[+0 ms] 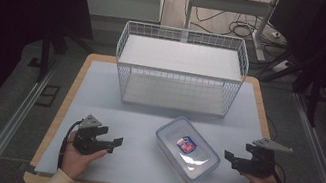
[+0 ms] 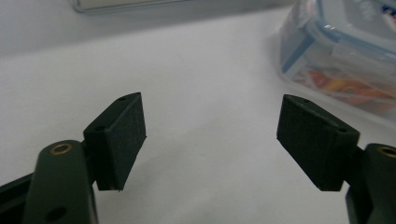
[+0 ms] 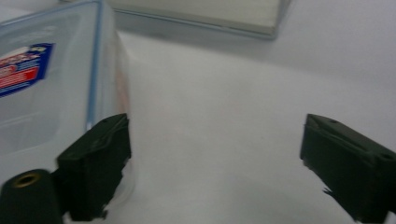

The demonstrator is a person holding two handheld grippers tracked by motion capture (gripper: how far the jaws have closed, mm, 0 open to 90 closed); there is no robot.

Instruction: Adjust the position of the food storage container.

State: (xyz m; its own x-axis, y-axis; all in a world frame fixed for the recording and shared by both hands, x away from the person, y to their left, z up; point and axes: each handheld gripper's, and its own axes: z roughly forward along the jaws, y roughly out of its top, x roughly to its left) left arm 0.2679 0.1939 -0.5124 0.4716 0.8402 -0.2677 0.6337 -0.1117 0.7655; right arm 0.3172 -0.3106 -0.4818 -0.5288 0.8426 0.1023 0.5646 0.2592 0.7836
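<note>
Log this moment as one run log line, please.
left gripper: open, empty | right gripper: open, empty | lidded container: on table between them, untouched | wire basket: behind, empty

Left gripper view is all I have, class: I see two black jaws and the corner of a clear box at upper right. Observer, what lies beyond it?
Observer: A white wire basket stands at the far side of the table, past the clear box. It holds nothing I can see.
Operator: Is the box closed?
Observer: Yes, a blue-trimmed lid sits on it, with a red and blue label on top.
Operator: Where is the other gripper?
Observer: The right gripper is on the box's opposite side, jaws open. In the right gripper view one jaw is close beside the box wall; I cannot tell if they touch.
Operator: And mine?
Observer: The left gripper is open too, clearly apart from the box.
</note>
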